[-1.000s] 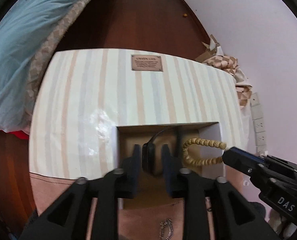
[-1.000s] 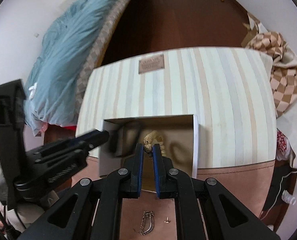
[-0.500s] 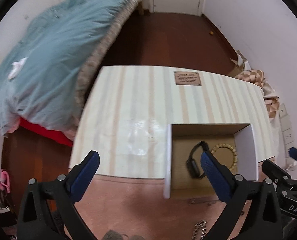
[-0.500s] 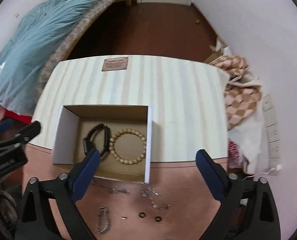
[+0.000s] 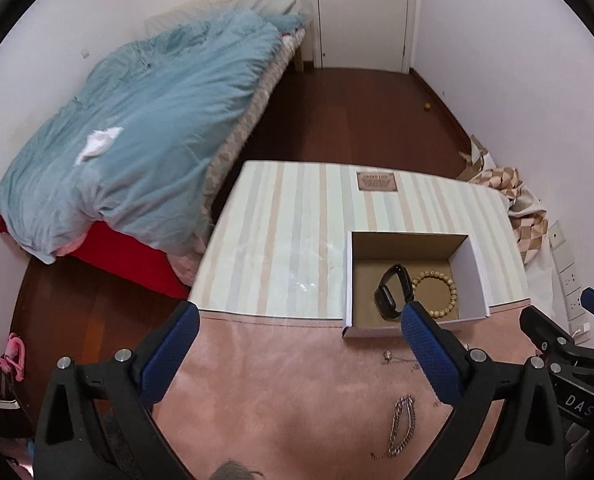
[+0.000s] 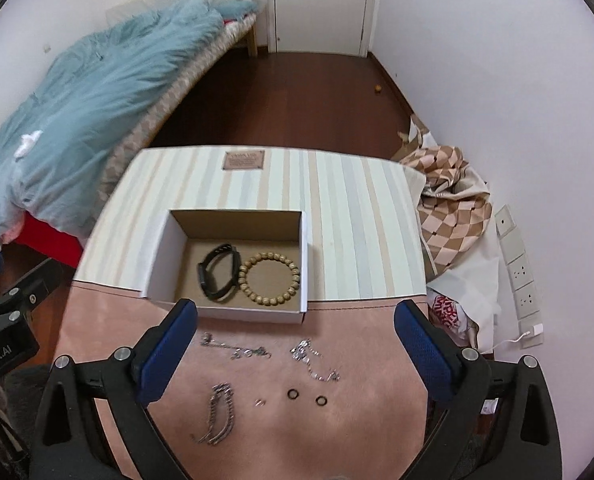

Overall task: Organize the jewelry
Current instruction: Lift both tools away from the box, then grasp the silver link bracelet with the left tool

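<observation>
An open cardboard box sits on the table. In it lie a black watch band and a wooden bead bracelet. On the pink cloth in front lie a thick silver chain, two thin silver chains, two small dark rings and a tiny stud. My left gripper and right gripper are both open and empty, held above the cloth, short of the box.
A striped cloth with a brown label covers the table's far half. A bed with a blue duvet stands left. A checked cloth and wall sockets are right. A door is at the back.
Both grippers let go of the watch band and bead bracelet in the box, opened wide and pulled back and up. The view now takes in the whole table.
</observation>
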`<act>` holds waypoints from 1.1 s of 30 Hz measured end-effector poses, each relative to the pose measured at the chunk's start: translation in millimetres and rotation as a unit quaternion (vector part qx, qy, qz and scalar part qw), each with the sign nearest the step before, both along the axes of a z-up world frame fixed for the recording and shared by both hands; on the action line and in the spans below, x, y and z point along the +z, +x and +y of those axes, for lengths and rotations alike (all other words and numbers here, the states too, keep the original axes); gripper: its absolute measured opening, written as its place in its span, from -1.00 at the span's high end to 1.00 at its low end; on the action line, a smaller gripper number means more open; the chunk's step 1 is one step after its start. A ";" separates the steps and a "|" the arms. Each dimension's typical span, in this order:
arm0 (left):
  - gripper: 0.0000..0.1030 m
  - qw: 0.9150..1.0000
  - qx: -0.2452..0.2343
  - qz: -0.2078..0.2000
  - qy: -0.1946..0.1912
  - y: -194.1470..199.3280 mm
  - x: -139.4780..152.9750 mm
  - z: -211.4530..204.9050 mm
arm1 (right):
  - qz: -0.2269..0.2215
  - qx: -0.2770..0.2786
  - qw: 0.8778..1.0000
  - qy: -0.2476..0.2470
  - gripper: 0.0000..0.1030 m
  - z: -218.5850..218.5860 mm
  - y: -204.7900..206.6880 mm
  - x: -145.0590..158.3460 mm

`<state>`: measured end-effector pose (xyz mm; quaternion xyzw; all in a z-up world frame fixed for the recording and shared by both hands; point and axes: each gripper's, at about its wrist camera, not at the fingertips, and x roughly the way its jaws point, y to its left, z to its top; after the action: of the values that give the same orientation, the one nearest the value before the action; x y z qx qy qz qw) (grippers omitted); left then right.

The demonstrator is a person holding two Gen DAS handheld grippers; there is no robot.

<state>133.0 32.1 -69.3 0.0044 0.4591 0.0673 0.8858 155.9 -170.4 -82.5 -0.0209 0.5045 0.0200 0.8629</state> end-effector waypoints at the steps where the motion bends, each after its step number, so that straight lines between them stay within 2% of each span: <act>1: -1.00 1.000 0.004 -0.006 0.002 -6.4 5.2 -0.1 | -0.007 -0.001 1.000 0.001 -0.94 0.0 -6.1 7.0; 5: -1.00 1.000 0.018 -0.022 0.006 -32.1 26.6 2.5 | -0.031 -0.002 0.999 0.005 -0.94 0.9 -29.6 34.6; 12: -1.00 0.999 0.014 -0.040 0.004 -68.5 53.2 0.3 | -0.061 -0.003 0.998 0.011 -0.94 -2.1 -66.4 72.8; 21: -1.00 0.999 0.009 -0.050 0.003 -90.2 68.1 -3.4 | -0.069 -0.006 0.997 0.023 -0.94 -6.1 -92.6 91.6; 24: -1.00 0.999 0.015 -0.050 0.008 -93.1 66.0 -5.7 | -0.063 -0.008 0.998 0.022 -0.94 -6.8 -95.3 86.1; 28: -1.00 0.999 0.023 -0.032 0.014 -94.3 46.7 -6.8 | -0.039 -0.014 0.999 0.026 -0.94 -13.0 -96.9 63.8; 33: -1.00 0.999 0.035 0.003 0.035 -92.5 -1.4 -4.9 | 0.010 -0.035 0.997 0.062 -0.94 -35.4 -95.8 15.1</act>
<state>40.5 27.2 -70.7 0.0198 0.4592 0.1144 0.8807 60.1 -205.9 -67.4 0.0507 0.5117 0.0208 0.8574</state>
